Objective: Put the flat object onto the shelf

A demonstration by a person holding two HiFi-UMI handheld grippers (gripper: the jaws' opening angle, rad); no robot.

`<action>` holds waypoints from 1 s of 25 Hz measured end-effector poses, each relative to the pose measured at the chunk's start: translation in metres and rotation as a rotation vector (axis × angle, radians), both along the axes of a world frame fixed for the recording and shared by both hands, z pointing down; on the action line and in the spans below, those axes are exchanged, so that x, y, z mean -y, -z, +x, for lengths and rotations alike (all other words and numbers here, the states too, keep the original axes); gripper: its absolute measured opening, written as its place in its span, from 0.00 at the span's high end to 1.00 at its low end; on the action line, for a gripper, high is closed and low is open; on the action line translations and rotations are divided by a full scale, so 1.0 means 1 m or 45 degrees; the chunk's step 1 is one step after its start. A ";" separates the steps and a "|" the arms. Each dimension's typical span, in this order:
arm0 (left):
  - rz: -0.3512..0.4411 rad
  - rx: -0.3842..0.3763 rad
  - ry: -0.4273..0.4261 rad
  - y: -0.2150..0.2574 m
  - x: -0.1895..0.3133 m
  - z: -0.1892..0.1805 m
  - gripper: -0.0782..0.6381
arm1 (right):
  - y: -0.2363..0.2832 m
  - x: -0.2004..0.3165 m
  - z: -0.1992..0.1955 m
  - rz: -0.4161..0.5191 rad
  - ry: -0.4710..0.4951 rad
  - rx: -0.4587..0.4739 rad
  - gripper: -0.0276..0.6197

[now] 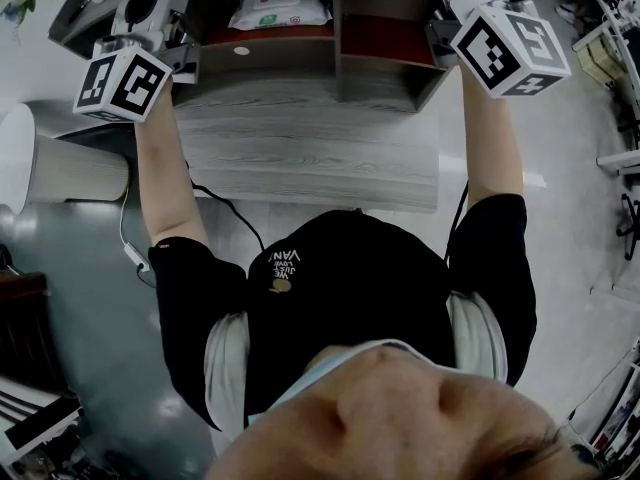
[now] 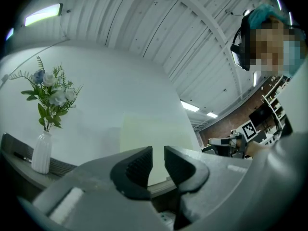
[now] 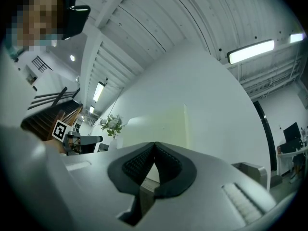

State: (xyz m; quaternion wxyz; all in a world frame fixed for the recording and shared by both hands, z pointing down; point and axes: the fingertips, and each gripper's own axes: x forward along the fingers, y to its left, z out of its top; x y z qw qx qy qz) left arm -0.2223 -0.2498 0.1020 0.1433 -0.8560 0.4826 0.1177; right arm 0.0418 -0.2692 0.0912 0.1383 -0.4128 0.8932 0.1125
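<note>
- Left tool [image 2: 158,166]: narrow gap, empty. Right tool [image 3: 154,150]: closed, empty.
- Wipes pack [image 1: 280,6] lies in the shelf's [image 1: 290,63] left compartment.
- Judged best: draw both tools back without touching the shelf.

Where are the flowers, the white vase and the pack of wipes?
flowers [image 2: 57,96]: left gripper view, on a pale blossom.
white vase [image 2: 41,153]: left gripper view, on its ribbed body.
pack of wipes [image 1: 280,8]: head view, on the middle of its top face.
</note>
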 end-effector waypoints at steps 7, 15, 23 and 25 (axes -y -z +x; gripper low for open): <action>-0.010 -0.033 -0.019 -0.008 -0.020 0.006 0.88 | -0.013 -0.016 -0.003 -0.027 0.024 -0.008 0.95; -0.006 0.038 -0.031 -0.021 -0.045 0.020 0.89 | -0.030 -0.037 -0.004 -0.037 0.044 -0.015 0.95; -0.074 0.049 -0.075 -0.050 -0.065 0.029 0.89 | -0.055 -0.052 -0.009 -0.081 0.071 -0.022 0.95; -0.090 0.039 -0.079 -0.059 -0.067 0.031 0.89 | -0.062 -0.054 -0.010 -0.096 0.074 -0.027 0.95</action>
